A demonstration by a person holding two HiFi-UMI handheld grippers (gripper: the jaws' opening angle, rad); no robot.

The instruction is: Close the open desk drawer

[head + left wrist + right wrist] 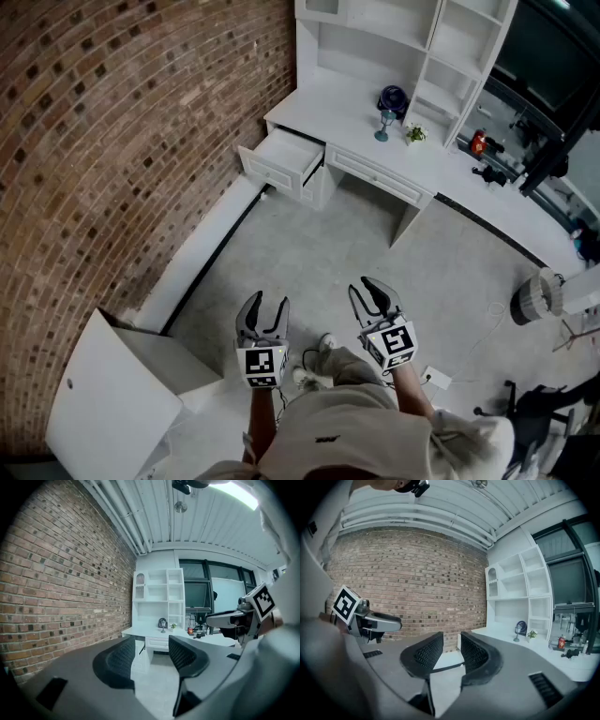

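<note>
The white desk (pixel 375 141) with a shelf hutch stands far ahead against the brick wall. Its left drawer (pixel 281 162) is pulled out, with the front panel toward the floor space. Both grippers hang low near the person's body, well short of the desk. My left gripper (pixel 267 302) is open and empty, and so is my right gripper (pixel 368 286). In the left gripper view the open left gripper (pixel 152 660) frames the distant desk (pixel 157 642). The right gripper view has my right gripper (pixel 451 652) pointed at the brick wall, desk (pixel 520 641) to the right.
A brick wall (pixel 112 141) runs along the left with a white ledge at its foot. A white box (pixel 122 394) sits at lower left. A goblet (pixel 383 125), small plant (pixel 414 134) and red item (pixel 478 143) stand on the desk. A fan (pixel 536 295) and floor cable (pixel 436 378) are at right.
</note>
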